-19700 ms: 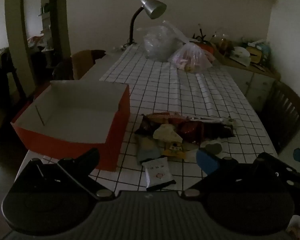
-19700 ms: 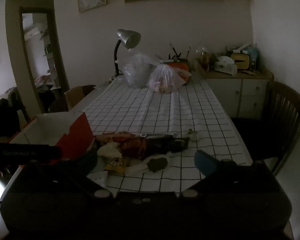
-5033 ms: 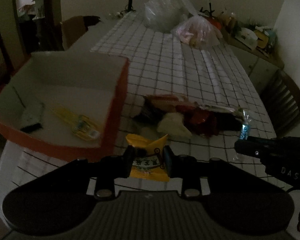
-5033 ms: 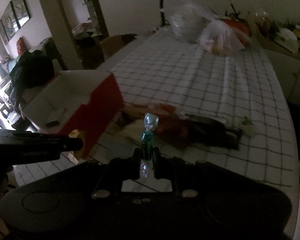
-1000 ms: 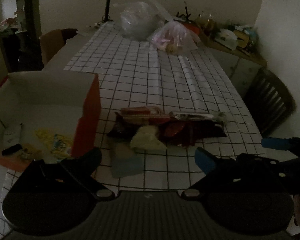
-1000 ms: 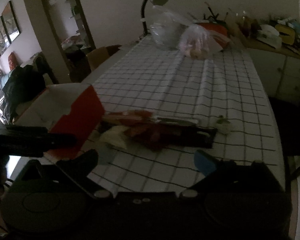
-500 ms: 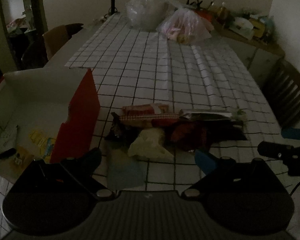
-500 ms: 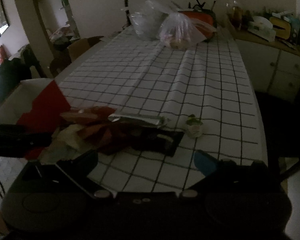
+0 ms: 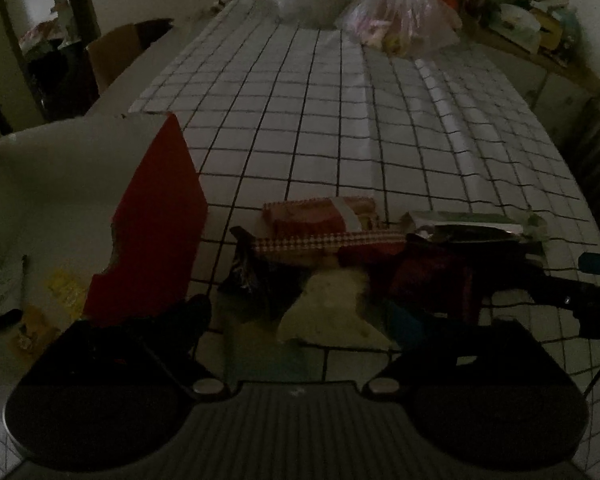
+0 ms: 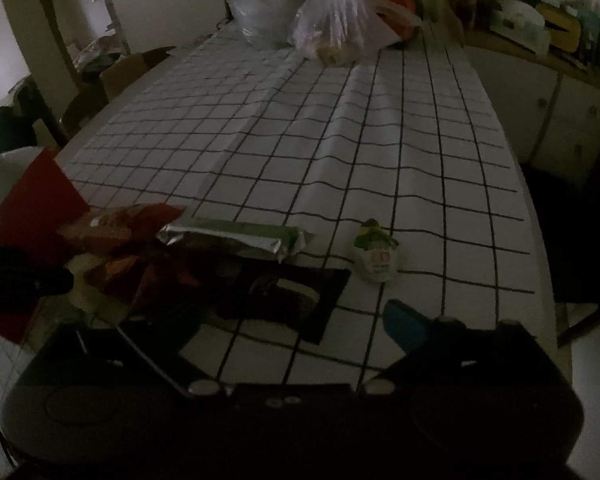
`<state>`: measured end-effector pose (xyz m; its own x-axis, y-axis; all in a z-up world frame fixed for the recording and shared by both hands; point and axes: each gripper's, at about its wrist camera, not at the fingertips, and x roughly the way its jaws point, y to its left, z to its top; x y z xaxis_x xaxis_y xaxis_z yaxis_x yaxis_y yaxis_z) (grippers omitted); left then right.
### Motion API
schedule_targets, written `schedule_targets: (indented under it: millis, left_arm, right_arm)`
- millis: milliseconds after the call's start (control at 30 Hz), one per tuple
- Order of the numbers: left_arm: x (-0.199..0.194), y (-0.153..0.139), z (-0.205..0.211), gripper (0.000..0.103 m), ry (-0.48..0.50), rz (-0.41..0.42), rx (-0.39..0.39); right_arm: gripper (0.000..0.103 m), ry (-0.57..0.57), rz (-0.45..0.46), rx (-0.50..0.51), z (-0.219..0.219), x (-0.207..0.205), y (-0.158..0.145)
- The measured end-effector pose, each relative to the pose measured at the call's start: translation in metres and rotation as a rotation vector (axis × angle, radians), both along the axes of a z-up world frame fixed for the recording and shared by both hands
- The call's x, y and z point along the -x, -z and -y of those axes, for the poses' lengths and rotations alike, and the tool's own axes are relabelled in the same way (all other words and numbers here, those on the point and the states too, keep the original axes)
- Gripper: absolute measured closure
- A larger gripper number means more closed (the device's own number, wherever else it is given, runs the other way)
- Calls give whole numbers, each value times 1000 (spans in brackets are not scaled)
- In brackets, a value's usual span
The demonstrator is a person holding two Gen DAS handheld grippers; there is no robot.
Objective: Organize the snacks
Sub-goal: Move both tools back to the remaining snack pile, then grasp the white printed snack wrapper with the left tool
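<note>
A pile of snack packets [image 9: 360, 248] lies on the checked tablecloth right of the red box [image 9: 152, 232]. My left gripper [image 9: 300, 320] is open and empty, low over a pale blue packet [image 9: 260, 344] and a cream packet [image 9: 332, 312]. Small yellow packets [image 9: 64, 292] lie inside the box. My right gripper [image 10: 292, 320] is open and empty over a black packet [image 10: 300, 296]. A silver-green bar [image 10: 236, 238] and a small white candy [image 10: 376, 256] lie just beyond it. The right gripper shows at the right edge of the left wrist view [image 9: 580, 292].
Two plastic bags [image 10: 332, 28] and a lamp base stand at the table's far end. A sideboard with clutter [image 10: 540, 40] is at the right, a chair [image 9: 596, 152] beside the table, and a cardboard box [image 9: 120, 52] at the far left.
Both grippers have moved forward and lower toward the snack pile and stay open. The right gripper has swung right, toward the black packet and the candy.
</note>
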<state>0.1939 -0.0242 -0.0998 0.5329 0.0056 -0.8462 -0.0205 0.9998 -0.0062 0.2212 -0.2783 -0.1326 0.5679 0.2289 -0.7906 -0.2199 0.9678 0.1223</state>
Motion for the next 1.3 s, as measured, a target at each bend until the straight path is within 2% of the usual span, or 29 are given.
schedule_targets:
  millis: [67, 200, 333, 533, 567, 667, 733, 833, 967, 1133, 1300]
  left_arm:
    - [-7, 4, -2, 22, -4, -22, 16]
    - [-15, 10, -3, 25, 3, -41, 29]
    - [-20, 13, -2, 38, 24, -66, 60]
    - [-25, 18, 4, 49, 58, -94, 87]
    - [-26, 19, 4, 55, 62, -97, 95]
    - [-27, 21, 4, 60, 65, -111, 116]
    - [-27, 22, 5, 62, 67, -114, 123]
    - [-26, 22, 5, 70, 69, -118, 138]
    - [-24, 21, 6, 72, 62, -116, 153]
    - [-16, 18, 7, 73, 65, -109, 171]
    - [-2, 13, 6, 73, 77, -100, 180]
  right_arm:
    - [6, 10, -11, -3, -1, -8, 4]
    - [7, 12, -25, 8, -6, -19, 11]
    - [8, 12, -38, 17, -11, -25, 18]
    - [10, 16, -43, 45, -16, -29, 25]
    - [14, 16, -45, 45, -16, -29, 26]
    - [26, 11, -55, 44, -16, -31, 28]
    - [29, 6, -63, 35, -15, -31, 29]
    - [39, 6, -49, 23, -14, -27, 27]
    - [56, 15, -42, 4, -11, -25, 23]
    - [61, 38, -23, -16, -5, -14, 18]
    - [76, 52, -2, -51, 1, 2, 6]
